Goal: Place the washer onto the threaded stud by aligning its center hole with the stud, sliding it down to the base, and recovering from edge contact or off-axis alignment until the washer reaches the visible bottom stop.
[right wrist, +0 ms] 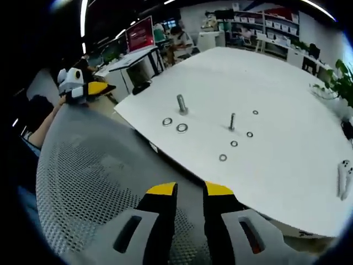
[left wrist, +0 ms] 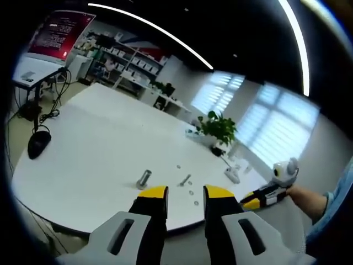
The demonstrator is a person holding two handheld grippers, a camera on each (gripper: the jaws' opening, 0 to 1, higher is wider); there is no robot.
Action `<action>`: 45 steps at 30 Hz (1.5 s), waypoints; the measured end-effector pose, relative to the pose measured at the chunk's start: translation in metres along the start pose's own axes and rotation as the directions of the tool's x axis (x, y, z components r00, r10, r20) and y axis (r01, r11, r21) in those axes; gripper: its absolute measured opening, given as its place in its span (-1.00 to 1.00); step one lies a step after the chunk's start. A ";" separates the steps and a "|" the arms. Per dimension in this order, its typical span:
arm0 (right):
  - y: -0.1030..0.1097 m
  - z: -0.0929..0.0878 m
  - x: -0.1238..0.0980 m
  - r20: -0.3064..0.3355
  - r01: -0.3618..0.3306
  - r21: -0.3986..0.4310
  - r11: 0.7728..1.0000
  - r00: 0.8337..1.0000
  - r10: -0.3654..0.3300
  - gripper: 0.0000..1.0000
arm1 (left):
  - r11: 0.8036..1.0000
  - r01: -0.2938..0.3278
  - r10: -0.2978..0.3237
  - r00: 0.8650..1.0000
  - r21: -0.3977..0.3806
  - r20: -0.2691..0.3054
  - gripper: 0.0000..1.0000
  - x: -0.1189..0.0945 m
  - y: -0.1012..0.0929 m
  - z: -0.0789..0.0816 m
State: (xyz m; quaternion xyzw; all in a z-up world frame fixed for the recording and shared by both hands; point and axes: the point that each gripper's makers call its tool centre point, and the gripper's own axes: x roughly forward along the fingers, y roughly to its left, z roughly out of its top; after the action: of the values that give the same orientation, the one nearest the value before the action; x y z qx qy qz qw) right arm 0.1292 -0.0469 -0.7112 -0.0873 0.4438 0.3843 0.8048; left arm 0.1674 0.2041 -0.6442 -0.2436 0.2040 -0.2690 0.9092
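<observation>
Both grippers are hovering off the white table [right wrist: 287, 149], left gripper [left wrist: 185, 194] and right gripper [right wrist: 190, 190] parted, empty. Washers [right wrist: 182, 128] are lying near the upright threaded stud [right wrist: 232, 121] (none threaded on).

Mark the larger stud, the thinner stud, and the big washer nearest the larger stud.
larger stud [right wrist: 180, 104]: right gripper view, mid shaft.
thinner stud [right wrist: 232, 121]: right gripper view, mid shaft.
big washer [right wrist: 181, 128]: right gripper view, on its ring.

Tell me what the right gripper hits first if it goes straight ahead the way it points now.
Probably the grey mesh chair back below the right gripper, then the white table's near edge. Depth is unclear.
</observation>
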 end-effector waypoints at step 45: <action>0.002 0.058 0.203 -0.479 -0.360 -0.655 0.664 0.878 0.004 -0.41 | 0.996 -0.050 0.057 0.994 -0.080 0.095 -0.47 -0.004 0.012 0.012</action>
State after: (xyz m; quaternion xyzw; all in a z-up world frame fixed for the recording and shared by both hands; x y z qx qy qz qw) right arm 0.2283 0.0922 -0.8347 -0.4368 0.4296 0.5792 0.5377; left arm 0.1746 0.2190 -0.6404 -0.2861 0.1762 -0.2241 0.9148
